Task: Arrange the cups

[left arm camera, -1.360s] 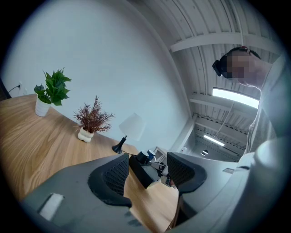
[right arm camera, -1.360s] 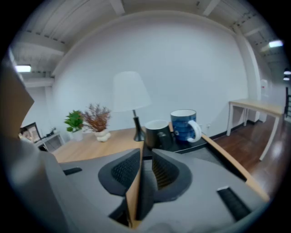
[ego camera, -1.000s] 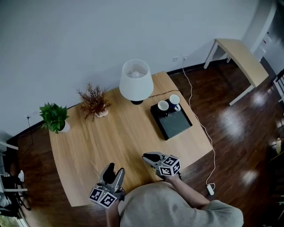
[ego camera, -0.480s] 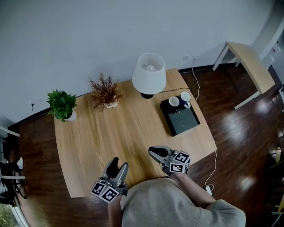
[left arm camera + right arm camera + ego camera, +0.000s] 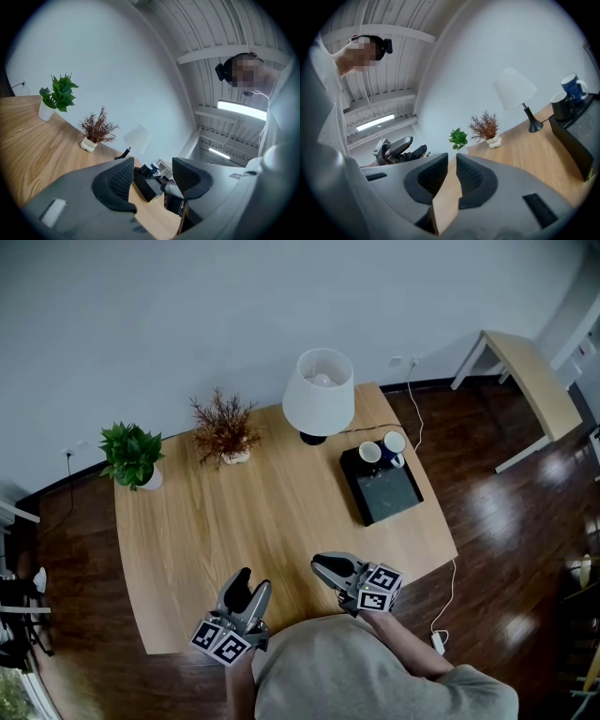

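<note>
Two cups stand at the far end of a black tray (image 5: 384, 495) on the right side of the wooden table: a dark cup (image 5: 370, 453) and a blue cup (image 5: 395, 442) with a handle. The right gripper view shows the dark cup (image 5: 560, 106) and the blue cup (image 5: 573, 87) on the tray (image 5: 572, 137). My left gripper (image 5: 248, 586) hovers open and empty near the table's front edge. My right gripper (image 5: 321, 567) is shut with nothing in it, also near the front edge. Both are far from the cups. The left gripper (image 5: 152, 180) and right gripper (image 5: 451, 174) point level across the table.
A white-shaded lamp (image 5: 319, 392) stands behind the tray, with its cord running off the table. A dried plant (image 5: 223, 430) and a green potted plant (image 5: 132, 457) stand along the back edge. A second table (image 5: 527, 382) stands at the right on the dark floor.
The head view has shifted, so the table sits a little more to the right. The right gripper has lifted slightly. The left gripper has stayed put.
</note>
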`<state>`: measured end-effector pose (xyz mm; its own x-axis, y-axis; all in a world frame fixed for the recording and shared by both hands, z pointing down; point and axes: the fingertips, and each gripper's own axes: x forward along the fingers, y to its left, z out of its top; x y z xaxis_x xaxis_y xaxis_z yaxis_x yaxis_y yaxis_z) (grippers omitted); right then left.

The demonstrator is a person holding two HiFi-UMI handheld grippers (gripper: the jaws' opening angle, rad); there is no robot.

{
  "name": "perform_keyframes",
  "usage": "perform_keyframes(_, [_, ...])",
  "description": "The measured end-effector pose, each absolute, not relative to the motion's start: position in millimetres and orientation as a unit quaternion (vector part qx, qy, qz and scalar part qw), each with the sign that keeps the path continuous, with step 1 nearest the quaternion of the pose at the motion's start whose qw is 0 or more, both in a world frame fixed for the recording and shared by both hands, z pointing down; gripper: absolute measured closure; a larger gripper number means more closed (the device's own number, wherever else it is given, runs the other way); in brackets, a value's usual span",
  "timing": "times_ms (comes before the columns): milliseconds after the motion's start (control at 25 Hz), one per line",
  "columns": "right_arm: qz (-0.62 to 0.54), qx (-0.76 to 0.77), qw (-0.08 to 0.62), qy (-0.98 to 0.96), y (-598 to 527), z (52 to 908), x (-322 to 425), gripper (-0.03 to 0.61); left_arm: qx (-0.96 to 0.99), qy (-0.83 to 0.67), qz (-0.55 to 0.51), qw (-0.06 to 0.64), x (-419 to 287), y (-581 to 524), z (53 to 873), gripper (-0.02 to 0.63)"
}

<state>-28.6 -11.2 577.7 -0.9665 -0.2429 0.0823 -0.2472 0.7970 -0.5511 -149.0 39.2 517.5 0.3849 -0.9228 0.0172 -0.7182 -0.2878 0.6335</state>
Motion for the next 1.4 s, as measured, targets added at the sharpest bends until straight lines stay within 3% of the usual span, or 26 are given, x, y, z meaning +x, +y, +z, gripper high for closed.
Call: perform_keyframes(1400, [0.291, 0.128, -0.022, -0.948, -14, 570, -22, 0.525, 0.804, -0.495, -0.164, 0.286, -126, 37, 514, 0.364])
